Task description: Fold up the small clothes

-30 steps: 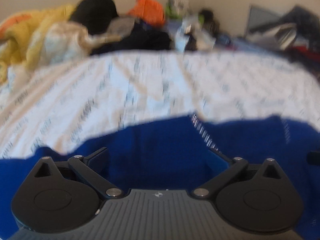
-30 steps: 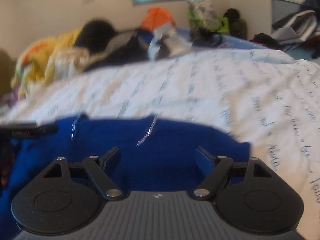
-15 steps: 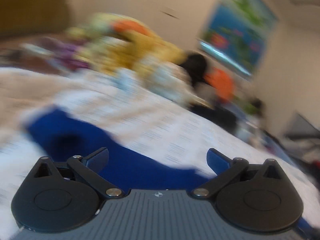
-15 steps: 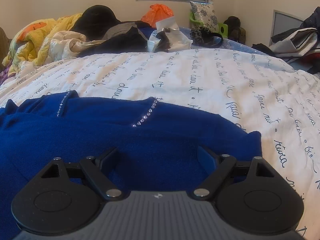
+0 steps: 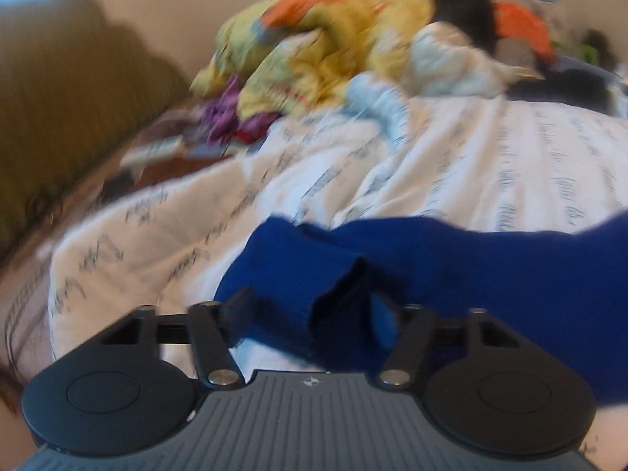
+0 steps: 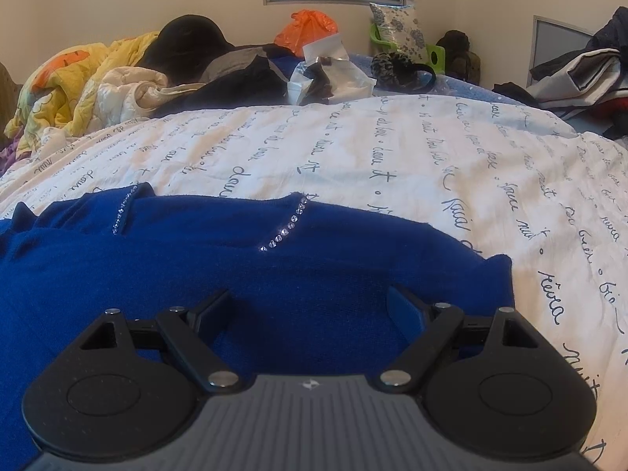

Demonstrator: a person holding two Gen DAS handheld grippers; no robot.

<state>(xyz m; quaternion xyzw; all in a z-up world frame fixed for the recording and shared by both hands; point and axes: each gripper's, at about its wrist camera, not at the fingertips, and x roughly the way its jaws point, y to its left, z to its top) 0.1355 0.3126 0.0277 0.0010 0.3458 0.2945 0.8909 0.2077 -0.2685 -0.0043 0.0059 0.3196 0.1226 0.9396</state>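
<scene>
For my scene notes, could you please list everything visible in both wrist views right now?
blue sweater: one, royal blue with rhinestone trim, spread on the near part of the bed.
bedsheet: one, white with dark script, covering the bed.
yellow quilt: one, yellow with orange, heaped far left.
dark clothes: a pile, black and grey, far side of the bed.
orange bag: one, orange, by the far wall.
floral pillow: one, white and blue, below the window.
clothes heap: one, dark and grey, far right.
left tool: one, black; its jaws are closing, with a sweater fold between them.
right tool: one, black, open above the sweater.
</scene>
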